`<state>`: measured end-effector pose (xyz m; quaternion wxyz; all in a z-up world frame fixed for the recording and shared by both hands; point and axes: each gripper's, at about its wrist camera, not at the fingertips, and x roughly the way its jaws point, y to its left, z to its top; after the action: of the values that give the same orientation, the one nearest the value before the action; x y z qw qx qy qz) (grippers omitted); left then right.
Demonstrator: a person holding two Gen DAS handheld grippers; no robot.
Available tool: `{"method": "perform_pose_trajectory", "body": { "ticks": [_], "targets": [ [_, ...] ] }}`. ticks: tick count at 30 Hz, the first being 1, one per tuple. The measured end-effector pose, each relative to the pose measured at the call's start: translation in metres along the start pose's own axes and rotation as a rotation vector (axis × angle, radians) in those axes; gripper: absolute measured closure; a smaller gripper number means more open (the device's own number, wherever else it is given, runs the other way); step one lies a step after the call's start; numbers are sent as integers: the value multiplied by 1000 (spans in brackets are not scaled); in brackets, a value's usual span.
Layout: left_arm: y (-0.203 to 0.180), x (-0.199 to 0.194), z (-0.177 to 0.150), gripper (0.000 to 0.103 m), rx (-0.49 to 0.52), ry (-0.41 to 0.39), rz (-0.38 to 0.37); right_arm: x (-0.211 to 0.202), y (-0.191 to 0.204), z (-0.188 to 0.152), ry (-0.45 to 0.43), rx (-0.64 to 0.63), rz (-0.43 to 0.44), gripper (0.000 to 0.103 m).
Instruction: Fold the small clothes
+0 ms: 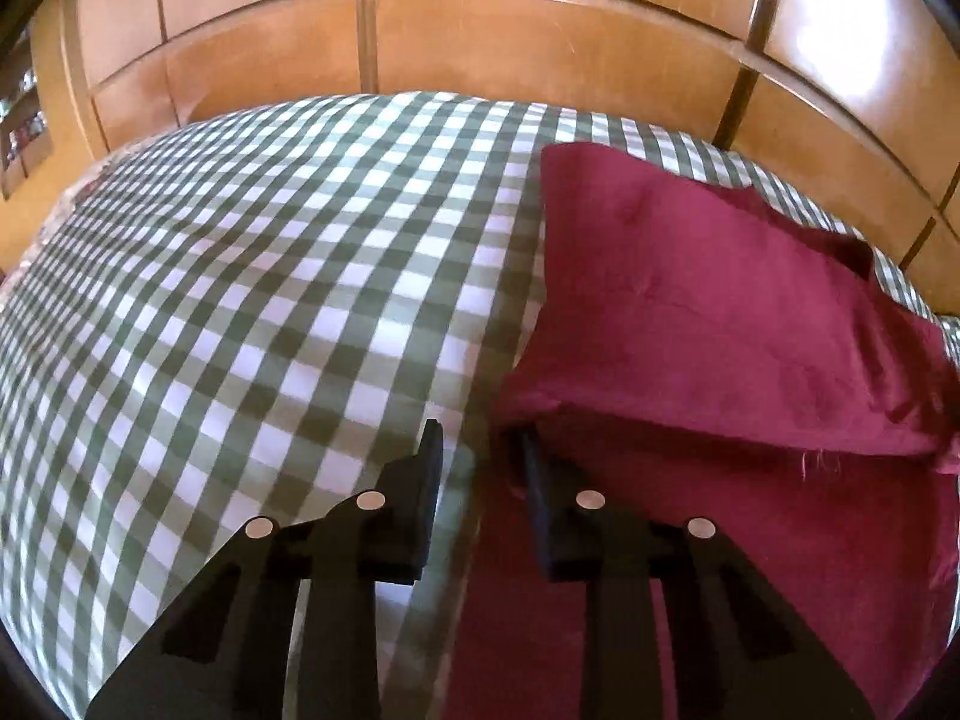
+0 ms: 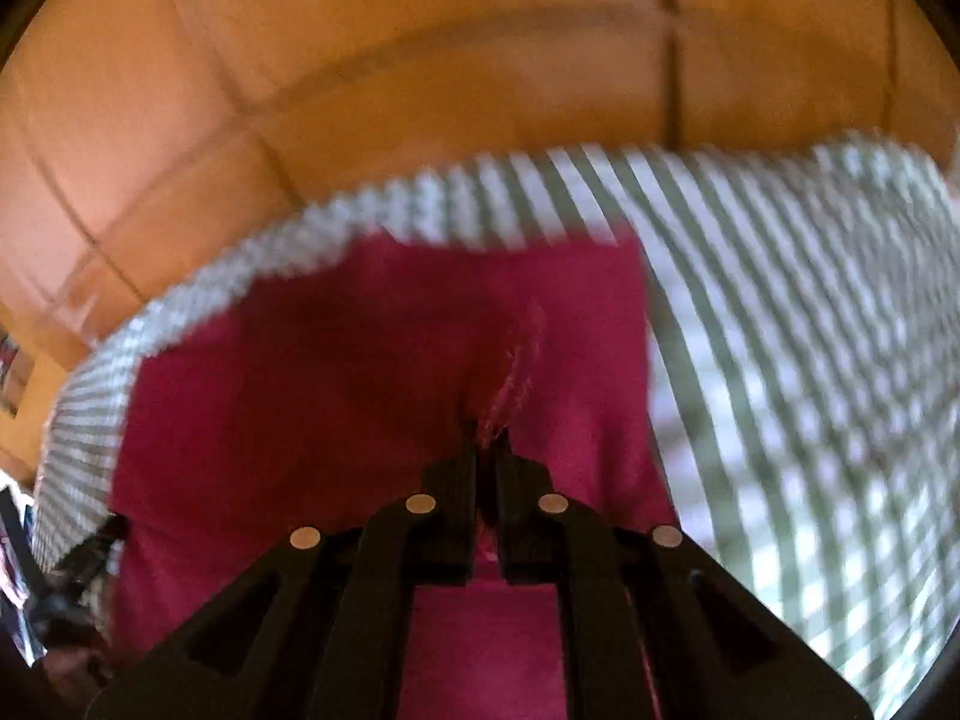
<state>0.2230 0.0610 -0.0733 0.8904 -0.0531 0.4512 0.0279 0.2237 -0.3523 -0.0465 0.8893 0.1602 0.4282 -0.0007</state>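
A dark red cloth [image 1: 720,300] lies folded over itself on the right of a green-and-white checked cover [image 1: 270,270]. My left gripper [image 1: 480,444] stands at the cloth's near left corner. Its jaws are a little apart, and the right finger [image 1: 534,480] is tucked under the upper layer's edge while the left finger [image 1: 429,468] is over the checked cover. The right wrist view is blurred. There my right gripper [image 2: 492,444] is shut on the red cloth [image 2: 330,390] at a frayed edge, with the fabric spreading out beyond the fingertips.
Wooden panelled doors [image 1: 480,30] rise right behind the checked cover's far edge and also fill the top of the right wrist view [image 2: 420,60]. The checked cover [image 2: 810,330] stretches out to the right of the cloth. Dark, unclear clutter [image 2: 60,600] shows at the lower left.
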Motion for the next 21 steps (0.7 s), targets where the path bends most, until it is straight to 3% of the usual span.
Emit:
{"method": "perform_pose_trajectory", "body": {
  "ticks": [5, 7, 8, 11, 13, 16, 19, 21],
  "targets": [
    [5, -19, -8, 72, 2, -6, -24, -7, -17, -10, -22, 118, 119, 95],
    [7, -34, -12, 72, 9, -36, -51, -19, -27, -12, -16, 152, 173, 73],
    [7, -41, -13, 72, 15, -58, -68, -25, -29, -17, -22, 161, 192, 71],
    [0, -63, -14, 54, 34, -137, -129, -31, -28, -23, -25, 157, 185, 70],
    [-14, -66, -9, 51, 70, -163, -152, -38, -25, -30, -34, 152, 158, 70],
    [-34, -56, -4, 51, 117, -132, -181, -59, -13, -38, -85, 100, 83, 68],
    [-49, -37, -6, 51, 160, -80, -175, -69, 5, -39, -106, 38, 100, 66],
    [-56, -18, -8, 51, 193, -4, -171, -64, 22, -34, -101, -18, 96, 61]
  ]
}}
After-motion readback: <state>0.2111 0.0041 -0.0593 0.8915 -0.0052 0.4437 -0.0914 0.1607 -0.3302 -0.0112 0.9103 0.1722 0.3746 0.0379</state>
